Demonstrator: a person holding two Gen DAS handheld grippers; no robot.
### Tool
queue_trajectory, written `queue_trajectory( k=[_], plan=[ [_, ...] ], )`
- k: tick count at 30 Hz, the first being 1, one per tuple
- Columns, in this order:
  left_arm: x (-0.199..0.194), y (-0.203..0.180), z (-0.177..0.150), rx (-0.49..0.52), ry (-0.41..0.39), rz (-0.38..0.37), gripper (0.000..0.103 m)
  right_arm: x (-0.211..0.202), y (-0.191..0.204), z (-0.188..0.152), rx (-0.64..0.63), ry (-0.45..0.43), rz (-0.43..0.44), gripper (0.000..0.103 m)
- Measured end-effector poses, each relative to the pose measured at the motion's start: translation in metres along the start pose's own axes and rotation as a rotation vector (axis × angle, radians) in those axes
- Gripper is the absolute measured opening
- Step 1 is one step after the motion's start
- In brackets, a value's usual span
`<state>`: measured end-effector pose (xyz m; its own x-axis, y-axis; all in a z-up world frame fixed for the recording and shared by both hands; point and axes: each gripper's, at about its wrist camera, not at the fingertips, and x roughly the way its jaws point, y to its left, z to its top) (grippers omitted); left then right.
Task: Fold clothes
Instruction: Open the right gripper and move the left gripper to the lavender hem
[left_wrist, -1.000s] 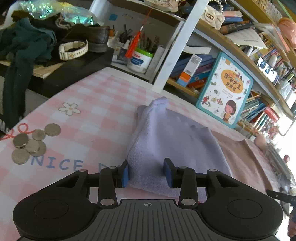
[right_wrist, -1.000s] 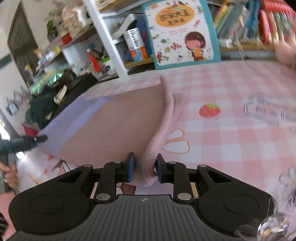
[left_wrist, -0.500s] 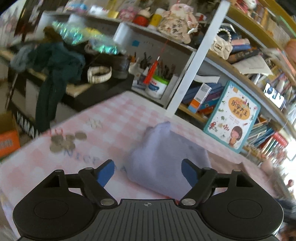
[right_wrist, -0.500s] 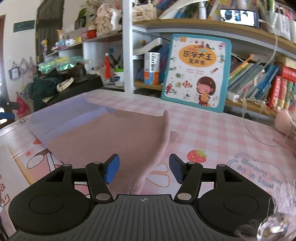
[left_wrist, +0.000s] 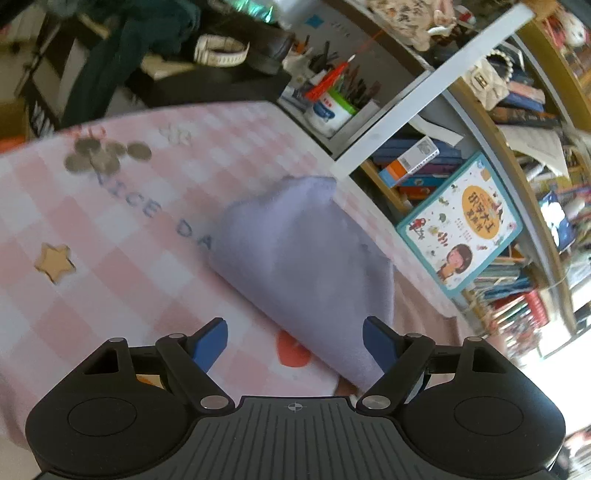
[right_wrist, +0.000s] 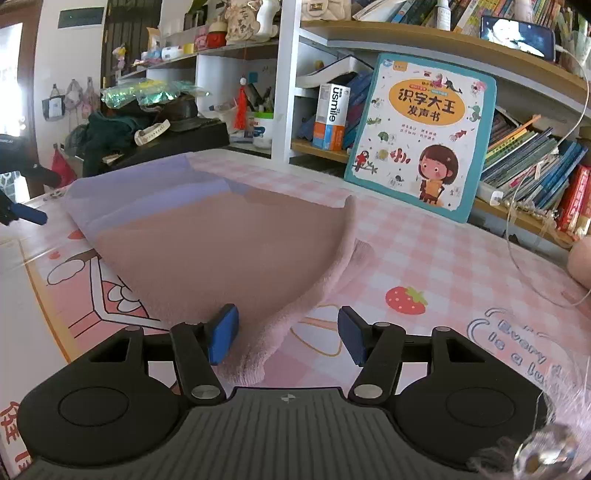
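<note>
A folded cloth, lavender (left_wrist: 303, 258) at one end and dusty pink (right_wrist: 229, 251) at the other, lies flat on the pink checked table (left_wrist: 110, 258). My left gripper (left_wrist: 295, 345) stands open over the cloth's lavender near edge; the fabric passes close to the right pad, but neither pad presses on it. My right gripper (right_wrist: 288, 338) is open too, with the pink end's fluffy corner (right_wrist: 247, 365) lying loose between its jaws. In the right wrist view, a blue fingertip of the left gripper (right_wrist: 29, 216) shows at the far left, beside the lavender end (right_wrist: 147, 192).
Several coins (left_wrist: 99, 157) and a wooden star (left_wrist: 55, 260) lie left of the cloth. A children's picture book (right_wrist: 421, 136) leans on crowded bookshelves at the back. A pen cup (left_wrist: 332, 110) and a black stand with a watch (left_wrist: 221, 51) sit behind the table.
Both grippers have opened and let go of the cloth, which now lies flat. Both hands have rolled, and the left one has drawn back from the lavender edge.
</note>
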<state>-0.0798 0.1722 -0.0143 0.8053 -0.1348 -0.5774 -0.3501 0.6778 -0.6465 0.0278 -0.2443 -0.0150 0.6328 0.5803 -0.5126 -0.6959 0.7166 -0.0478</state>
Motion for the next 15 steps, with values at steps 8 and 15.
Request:
queue_trajectory(
  k=[8, 15],
  plan=[
    [0.017, 0.014, 0.009, -0.184, -0.007, -0.039, 0.063, 0.001, -0.003, 0.002, 0.022, 0.009, 0.000, 0.065],
    [0.025, 0.030, 0.005, -0.354, -0.055, -0.093, 0.043, 0.000, 0.001, 0.001, -0.004, 0.005, -0.032, 0.069]
  ],
)
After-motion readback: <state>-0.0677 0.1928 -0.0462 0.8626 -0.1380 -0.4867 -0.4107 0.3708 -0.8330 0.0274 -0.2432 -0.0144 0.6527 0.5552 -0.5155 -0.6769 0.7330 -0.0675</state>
